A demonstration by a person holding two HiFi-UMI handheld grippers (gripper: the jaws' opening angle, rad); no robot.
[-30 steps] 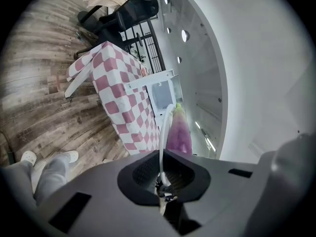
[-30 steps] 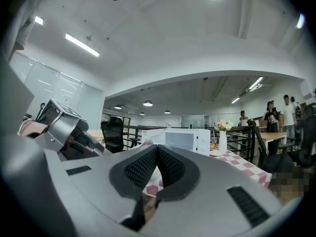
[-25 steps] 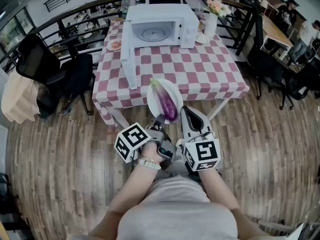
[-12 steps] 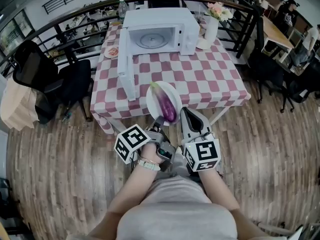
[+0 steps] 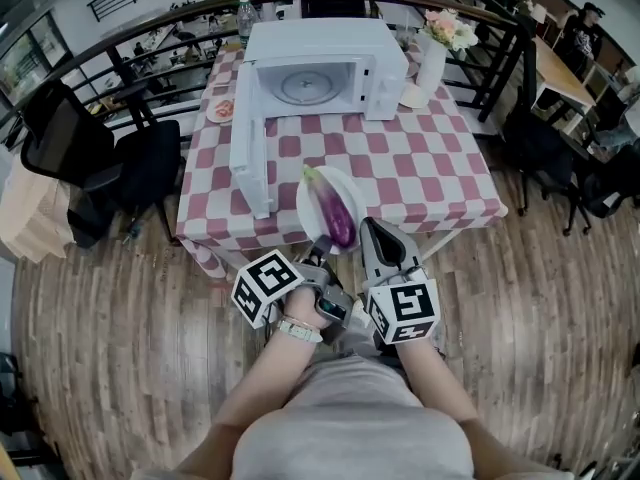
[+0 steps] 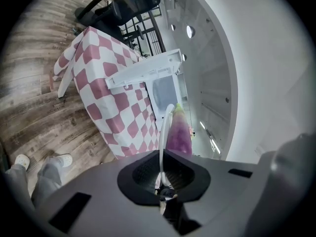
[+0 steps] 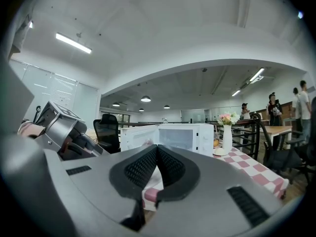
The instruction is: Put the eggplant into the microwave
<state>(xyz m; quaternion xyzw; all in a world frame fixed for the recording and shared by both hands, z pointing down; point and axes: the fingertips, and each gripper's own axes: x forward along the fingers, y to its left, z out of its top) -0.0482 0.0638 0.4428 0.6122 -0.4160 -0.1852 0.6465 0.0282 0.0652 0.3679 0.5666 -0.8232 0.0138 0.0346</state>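
Observation:
A purple eggplant [image 5: 336, 213] lies on a white plate [image 5: 312, 206] that my left gripper [image 5: 320, 246] holds by its near rim, shut on it. In the left gripper view the plate's rim [image 6: 162, 142] runs edge-on between the pads, with the eggplant [image 6: 178, 131] on its right face. My right gripper [image 5: 374, 232] sits beside the plate's right edge, shut and with nothing in it [image 7: 157, 151]. The white microwave [image 5: 320, 60] stands at the far side of the checked table [image 5: 420, 163], its door [image 5: 248, 143] swung open to the left and its chamber empty.
A white vase with flowers [image 5: 432, 56] stands right of the microwave. A small plate of food [image 5: 222, 109] and a bottle [image 5: 245, 10] are at the table's far left. Black chairs [image 5: 110, 158] stand left, more chairs and a railing [image 5: 510, 78] right. People stand far off [image 7: 272, 102].
Both grippers and the plate with the eggplant have come closer to the table, whose near edge now lies under the plate. The microwave looks nearer. The hold on the plate is unchanged.

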